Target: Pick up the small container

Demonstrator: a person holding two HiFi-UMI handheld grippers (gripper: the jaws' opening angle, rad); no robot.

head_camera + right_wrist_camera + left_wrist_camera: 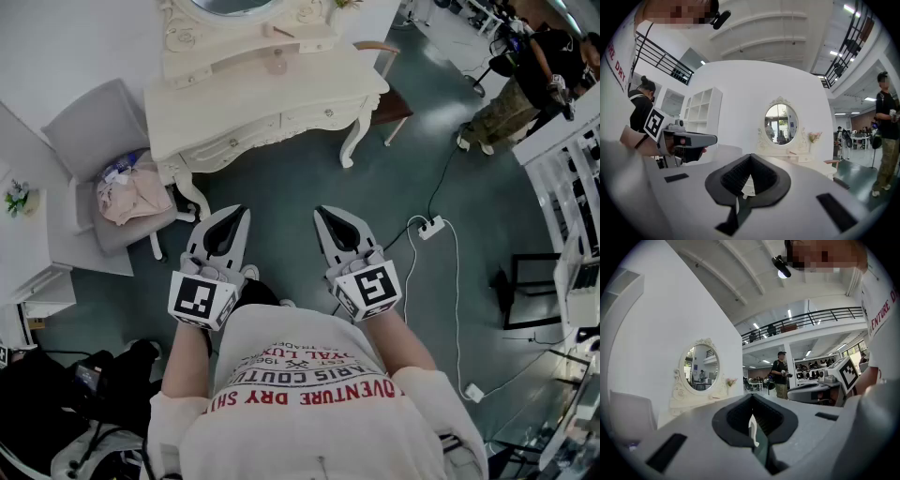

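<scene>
A small pinkish container (277, 64) stands on the top of a cream dressing table (253, 103), just below its oval mirror (230, 7). Both grippers hover over the green floor in front of the table, well short of it. My left gripper (244, 212) is shut with nothing in it; its tips meet in the left gripper view (752, 397). My right gripper (320, 212) is also shut and empty, its jaws closed in the right gripper view (750, 157). Each gripper view shows the mirror (701, 369) (780, 123) far ahead.
A grey chair (89, 131) with pink cloth on it stands left of the table. A wooden chair (389, 98) sits at its right end. A power strip with cables (431, 227) lies on the floor. A person (525, 84) stands at the far right. Dark bags (66, 394) lie at the bottom left.
</scene>
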